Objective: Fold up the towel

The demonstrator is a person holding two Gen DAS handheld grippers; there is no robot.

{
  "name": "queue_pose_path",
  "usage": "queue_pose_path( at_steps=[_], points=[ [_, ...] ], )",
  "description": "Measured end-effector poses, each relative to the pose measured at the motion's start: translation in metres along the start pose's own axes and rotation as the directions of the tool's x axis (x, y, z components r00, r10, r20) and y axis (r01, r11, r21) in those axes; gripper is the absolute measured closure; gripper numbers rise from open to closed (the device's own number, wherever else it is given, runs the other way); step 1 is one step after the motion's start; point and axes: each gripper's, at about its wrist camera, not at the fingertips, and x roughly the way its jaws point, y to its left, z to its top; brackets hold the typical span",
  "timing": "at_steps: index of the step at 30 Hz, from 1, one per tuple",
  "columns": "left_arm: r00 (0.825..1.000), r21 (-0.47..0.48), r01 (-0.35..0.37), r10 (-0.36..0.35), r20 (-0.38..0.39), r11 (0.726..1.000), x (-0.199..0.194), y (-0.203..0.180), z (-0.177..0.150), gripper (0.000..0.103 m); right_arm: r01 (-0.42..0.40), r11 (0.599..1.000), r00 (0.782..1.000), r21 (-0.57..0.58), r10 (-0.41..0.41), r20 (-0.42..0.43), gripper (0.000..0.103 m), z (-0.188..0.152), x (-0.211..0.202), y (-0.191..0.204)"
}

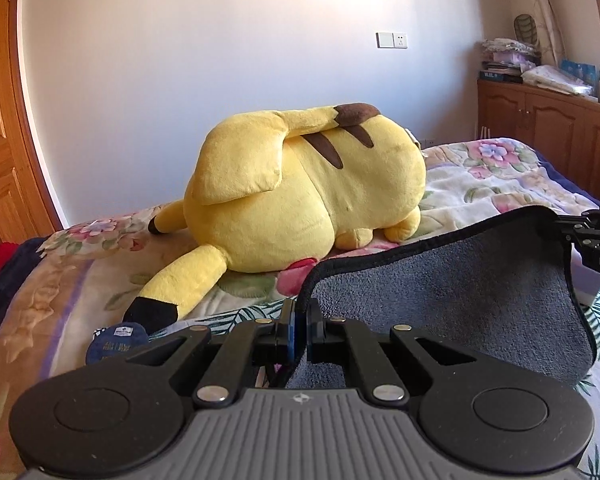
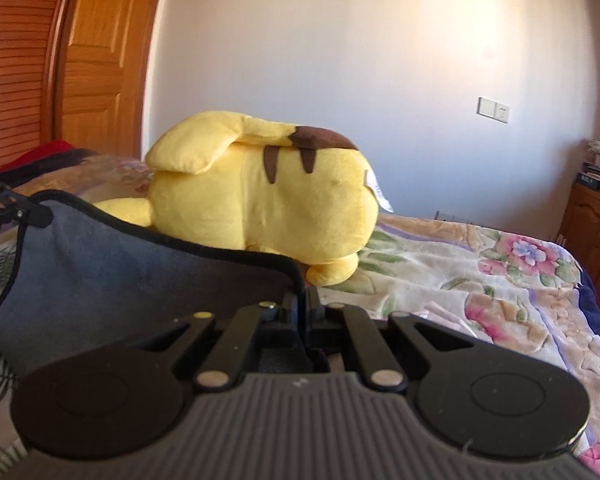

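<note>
A grey towel (image 1: 452, 280) with a black hem hangs lifted above the bed, stretched between both grippers. My left gripper (image 1: 300, 312) is shut on its left corner. My right gripper (image 1: 560, 228) shows at the right edge of the left wrist view, shut on the other corner. In the right wrist view the towel (image 2: 120, 272) spreads to the left, my right gripper (image 2: 302, 300) is shut on its near corner, and the left gripper (image 2: 40, 214) grips the far corner at the left edge.
A large yellow plush toy (image 1: 300, 188) lies on the floral bedspread (image 1: 480, 184) just behind the towel. A dark blue pouch (image 1: 116, 344) lies near the left gripper. A wooden cabinet (image 1: 548, 120) stands at the right, a wooden door (image 2: 96, 60) at the left.
</note>
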Motion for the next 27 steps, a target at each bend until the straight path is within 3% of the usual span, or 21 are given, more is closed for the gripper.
queue_pose_path(
  at_steps=[11, 22, 23, 25, 26, 27],
  points=[
    [0.999, -0.012, -0.017, 0.017, -0.045, 1.0, 0.048, 0.001, -0.008, 0.103, 0.006, 1.0, 1.0, -0.006, -0.007, -0.01, 0.099, -0.012, 0.028, -0.001],
    [0.992, 0.009, -0.04, 0.04, -0.123, 0.999, 0.088, -0.005, -0.03, 0.101, -0.012, 0.999, 0.993, -0.038, 0.007, -0.114, 0.099, -0.035, 0.066, 0.003],
    [0.992, 0.005, -0.041, 0.041, -0.122, 0.999, 0.088, -0.005, -0.03, 0.094, -0.009, 0.999, 0.992, -0.035, 0.005, -0.124, 0.095, -0.038, 0.067, 0.003],
    [0.993, 0.001, -0.029, 0.028, -0.115, 1.0, 0.087, -0.007, -0.032, 0.078, -0.007, 1.0, 0.989, -0.027, 0.003, -0.149, 0.074, -0.041, 0.07, 0.002],
    [0.993, 0.006, -0.029, 0.029, -0.114, 1.0, 0.086, -0.008, -0.032, 0.076, -0.011, 1.0, 0.988, -0.02, 0.008, -0.154, 0.055, -0.042, 0.07, 0.001],
    [0.993, 0.011, -0.032, 0.033, -0.114, 0.999, 0.085, -0.009, -0.033, 0.07, -0.015, 1.0, 0.988, -0.012, 0.013, -0.155, 0.045, -0.043, 0.07, 0.0]
  ],
)
